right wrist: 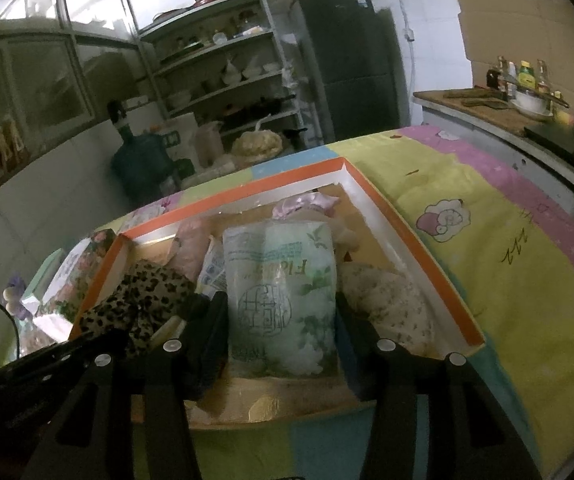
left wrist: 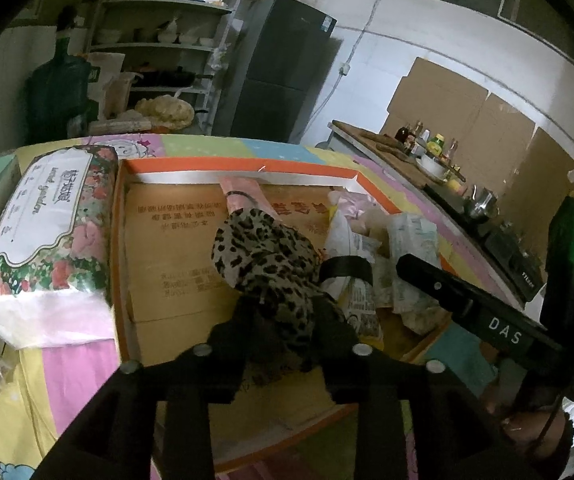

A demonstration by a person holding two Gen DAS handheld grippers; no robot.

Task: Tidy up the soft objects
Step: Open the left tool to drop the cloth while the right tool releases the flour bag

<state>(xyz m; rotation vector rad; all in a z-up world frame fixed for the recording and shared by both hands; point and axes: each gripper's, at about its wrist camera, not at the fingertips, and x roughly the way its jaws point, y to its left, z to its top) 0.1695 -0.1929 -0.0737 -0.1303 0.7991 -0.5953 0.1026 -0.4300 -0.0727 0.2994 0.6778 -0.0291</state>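
Leopard-print cloth (left wrist: 265, 264) lies bunched in the orange-rimmed box (left wrist: 243, 166), near the box's left wall, with its near end between the fingers of the left tool (left wrist: 283, 340). The left tool's jaws stand partly apart; whether the pads press on the cloth cannot be told, since the fabric hides them. A pink fabric piece (left wrist: 243, 196) lies beyond the cloth, toward the far wall of the box.

Right tool (right wrist: 279, 320) straddles a pale green floral tissue pack (right wrist: 283, 288) lying at the middle of the box; its 2 fingers sit close against the pack's left and right sides, jaws held wide, apparently gripping it. A cream flowered soft item (right wrist: 387, 300) rests at the right wall of the box, and a pink ruffled item (right wrist: 307, 204) lies in the far right corner.

The box sits on a counter covered by a pastel patchwork sheet (right wrist: 487, 240). A larger floral tissue pack (left wrist: 47, 232) lies outside the box, beside its left wall.
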